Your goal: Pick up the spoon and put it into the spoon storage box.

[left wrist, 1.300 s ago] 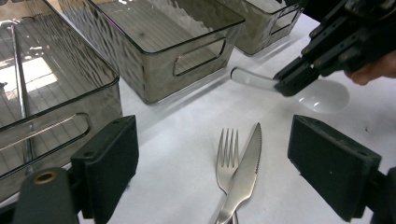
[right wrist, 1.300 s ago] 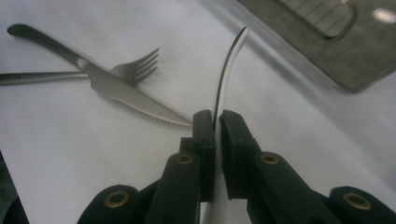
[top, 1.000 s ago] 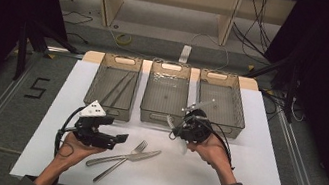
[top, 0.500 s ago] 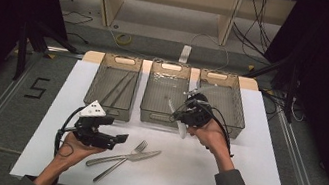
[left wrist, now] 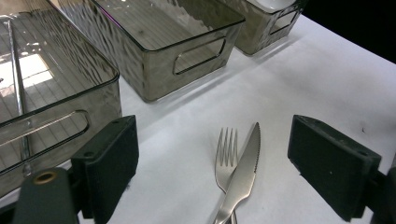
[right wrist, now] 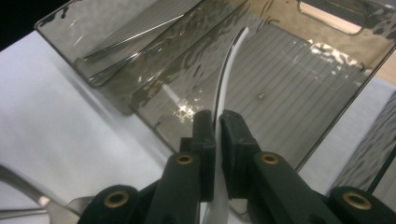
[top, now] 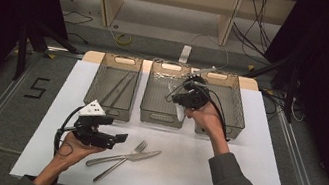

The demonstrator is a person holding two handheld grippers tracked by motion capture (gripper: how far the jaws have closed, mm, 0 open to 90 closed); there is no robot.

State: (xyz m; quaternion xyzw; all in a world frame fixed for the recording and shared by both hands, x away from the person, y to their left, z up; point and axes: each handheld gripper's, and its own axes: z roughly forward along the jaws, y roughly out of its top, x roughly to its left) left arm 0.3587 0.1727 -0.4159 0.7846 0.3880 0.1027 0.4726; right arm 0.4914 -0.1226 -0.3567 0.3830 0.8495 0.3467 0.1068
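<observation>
On the white table (top: 239,176) three smoky transparent bins stand in a row along the far edge: the left bin (top: 113,89), the middle bin (top: 164,95) and the right bin (top: 229,103). The right gripper (right wrist: 217,122) is held above the near part of the middle bin, its jaws pinched together on a thin white utensil (right wrist: 226,74) (a curved plastic piece seen edge-on, so what kind it is cannot be told) that arcs up from between the pads over the ribbed floor of that bin. In the high view the right hand (top: 204,117) holds this gripper over the gap between the middle and right bins. Two long thin metal rods (top: 120,87) lie inside the left bin. The left gripper (left wrist: 212,158) rests low near the table's front left, its jaws spread wide with nothing between them, pointed at a metal fork (left wrist: 226,156) and a metal knife (left wrist: 243,175) that lie crossed on the table, the knife's serrated blade over the fork's neck. The left hand (top: 73,149) grips that gripper from below, its grey three-cornered plate facing up.
</observation>
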